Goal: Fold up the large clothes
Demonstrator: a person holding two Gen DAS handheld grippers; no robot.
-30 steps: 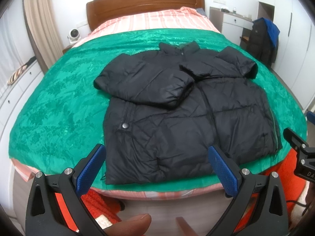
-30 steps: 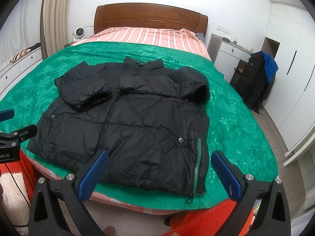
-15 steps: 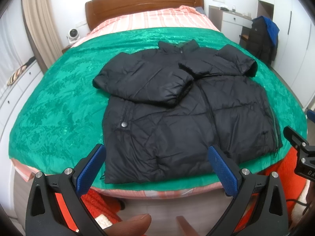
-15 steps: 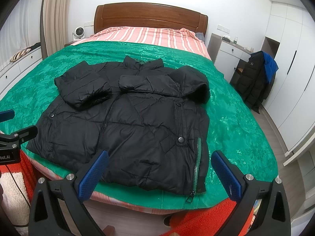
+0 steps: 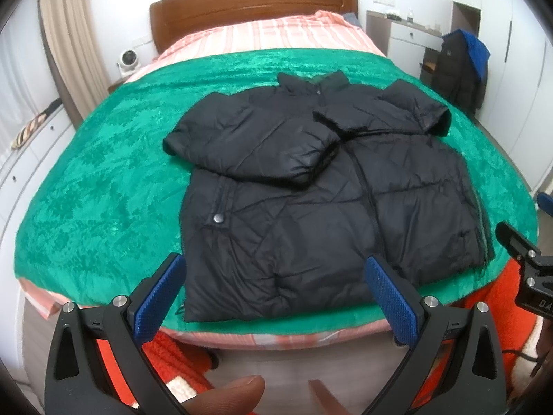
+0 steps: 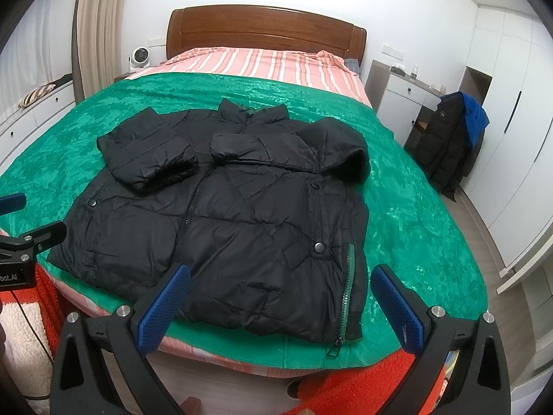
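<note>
Black quilted nylon — a large padded jacket (image 5: pixel 321 207) — lies face up on the shiny green bedspread (image 5: pixel 103 180) of a bed with a dark wooden headboard (image 6: pixel 266 29), its hem close to the foot edge nearest the cameras. Both sleeves are folded inward across the chest: one sleeve (image 6: pixel 152 154) sits on the left side of the front in the right wrist view, the other sleeve (image 6: pixel 287 148) crosses just below the stand-up collar (image 6: pixel 254 112). A zip runs down the middle, and a green-edged zip (image 6: pixel 349 287) lines the right-hand front edge, with round metal snaps (image 6: pixel 318 248) nearby.

The left tongs (image 5: pixel 276 304) hover off the foot of the bed, blue pads spread wide, pinching nothing; the hem sits between the pads in that view but apart from them. The right tongs (image 6: pixel 280 307) are likewise spread wide and hold nothing, above the bed's edge.

A pink-and-white striped sheet (image 6: pixel 262 64) covers the head end of the bed. Beyond, a dark coat with a blue lining (image 6: pixel 456 138) hangs — on a chair, perhaps, the view is too small to tell — beside white wardrobes (image 6: pixel 511 131). Orange fluffy fabric (image 6: pixel 349 387) lies below the bed.
</note>
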